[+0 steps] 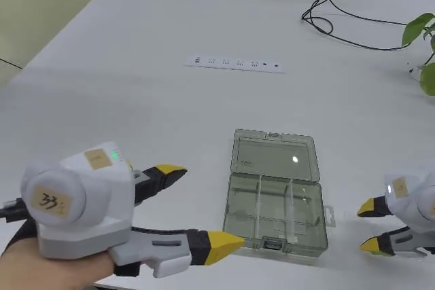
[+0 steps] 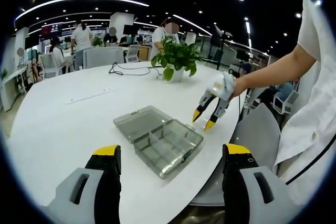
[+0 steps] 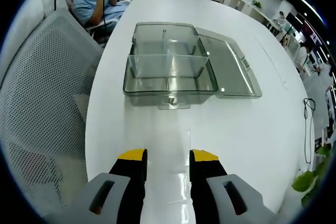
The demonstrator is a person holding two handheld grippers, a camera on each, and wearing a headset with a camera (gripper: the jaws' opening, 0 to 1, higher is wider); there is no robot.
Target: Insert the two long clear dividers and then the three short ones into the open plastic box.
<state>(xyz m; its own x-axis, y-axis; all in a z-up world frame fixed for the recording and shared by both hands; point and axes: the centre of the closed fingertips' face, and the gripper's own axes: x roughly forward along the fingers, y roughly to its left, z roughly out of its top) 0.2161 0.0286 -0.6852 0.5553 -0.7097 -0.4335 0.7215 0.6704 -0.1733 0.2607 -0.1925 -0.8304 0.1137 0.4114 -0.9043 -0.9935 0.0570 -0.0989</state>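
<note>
Both grippers idle at the box, dividers largely in by my judgement
My left gripper (image 1: 204,205) hangs with fingers spread and empty, a sticker (image 1: 49,202) on its body reading "33"; mid-worktop (image 1: 170,113) the open plastic box (image 1: 299,244) lies lid back, two long clear dividers (image 1: 260,202) upright inside, short cross pieces (image 3: 168,83) visible though I cannot count them; my right gripper (image 1: 369,225) hovers just beside it, fingers apart, holding nothing
</note>
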